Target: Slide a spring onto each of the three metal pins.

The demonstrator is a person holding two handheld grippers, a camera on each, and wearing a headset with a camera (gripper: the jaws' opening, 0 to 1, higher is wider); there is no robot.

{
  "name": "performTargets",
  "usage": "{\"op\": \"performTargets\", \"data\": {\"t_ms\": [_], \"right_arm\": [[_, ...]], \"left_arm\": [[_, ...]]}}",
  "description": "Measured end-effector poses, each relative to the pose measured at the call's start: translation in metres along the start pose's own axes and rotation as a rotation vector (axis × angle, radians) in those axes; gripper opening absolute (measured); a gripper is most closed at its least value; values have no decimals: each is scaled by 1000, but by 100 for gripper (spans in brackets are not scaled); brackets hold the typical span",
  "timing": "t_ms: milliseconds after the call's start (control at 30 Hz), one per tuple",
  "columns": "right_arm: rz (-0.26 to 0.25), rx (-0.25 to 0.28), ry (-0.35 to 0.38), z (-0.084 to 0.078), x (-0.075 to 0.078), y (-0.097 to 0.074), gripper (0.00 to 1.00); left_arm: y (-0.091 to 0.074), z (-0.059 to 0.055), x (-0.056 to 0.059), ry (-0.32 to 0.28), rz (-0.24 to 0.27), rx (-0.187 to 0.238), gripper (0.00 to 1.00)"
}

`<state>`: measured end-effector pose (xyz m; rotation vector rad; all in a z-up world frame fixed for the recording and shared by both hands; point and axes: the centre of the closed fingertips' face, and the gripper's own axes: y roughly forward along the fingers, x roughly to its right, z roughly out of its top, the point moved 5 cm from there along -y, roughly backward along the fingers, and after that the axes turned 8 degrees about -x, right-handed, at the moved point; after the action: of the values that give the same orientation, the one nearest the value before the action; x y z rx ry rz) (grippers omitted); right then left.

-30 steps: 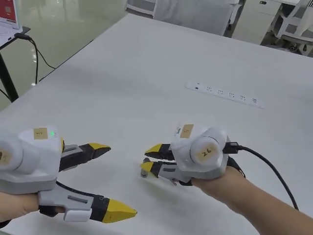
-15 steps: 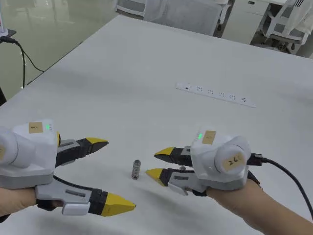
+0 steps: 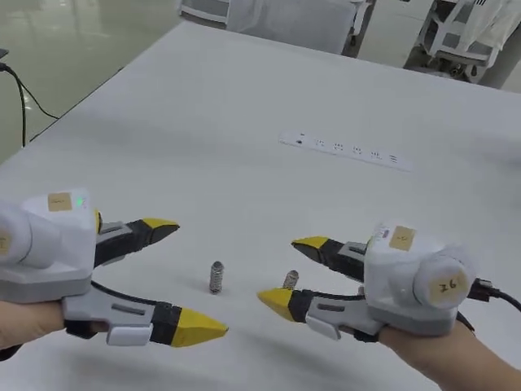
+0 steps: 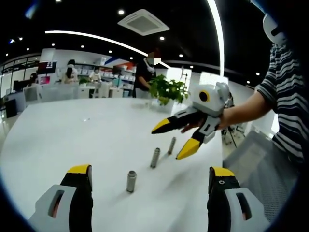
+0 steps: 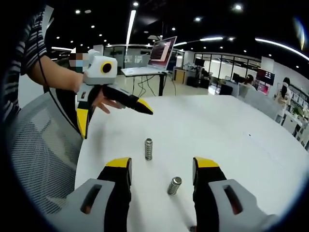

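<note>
where they sit on the table (image 3: 244, 106), two pins (image 3: 216, 277) (image 3: 291, 279) stand upright.

Setting: a brightly lit open-plan office.
Work surface: a long white table (image 3: 203, 106) carrying a white power strip (image 3: 346, 151).
Ceiling: recessed spotlights, a curved light strip (image 4: 96, 40) and an air-conditioning cassette (image 4: 143, 21).
Furnishings: a mesh office chair (image 5: 38, 145), an open laptop (image 5: 161, 50) on a stand, a potted plant (image 4: 166, 89).
Occupants: people (image 4: 71, 68) at distant desks.
</note>
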<state>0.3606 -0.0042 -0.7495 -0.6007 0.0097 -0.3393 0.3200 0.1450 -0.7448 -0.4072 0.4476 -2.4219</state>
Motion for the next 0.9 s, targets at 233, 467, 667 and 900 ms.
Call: {"op": "performTargets", "data": {"t_ms": [233, 467, 667, 900], "right_arm": [[-38, 18, 55, -20, 6, -24, 66], [-91, 61, 136, -37, 15, -50, 78], [-126, 117, 229, -49, 17, -72, 97], [-136, 107, 291, -68, 14, -84, 99]], "left_arm": [[2, 2, 1, 8, -5, 4, 98], [1, 1, 1, 14, -3, 8, 98], [0, 0, 1, 10, 6, 11, 98], [-4, -2, 0, 0, 21, 19, 98]]}}
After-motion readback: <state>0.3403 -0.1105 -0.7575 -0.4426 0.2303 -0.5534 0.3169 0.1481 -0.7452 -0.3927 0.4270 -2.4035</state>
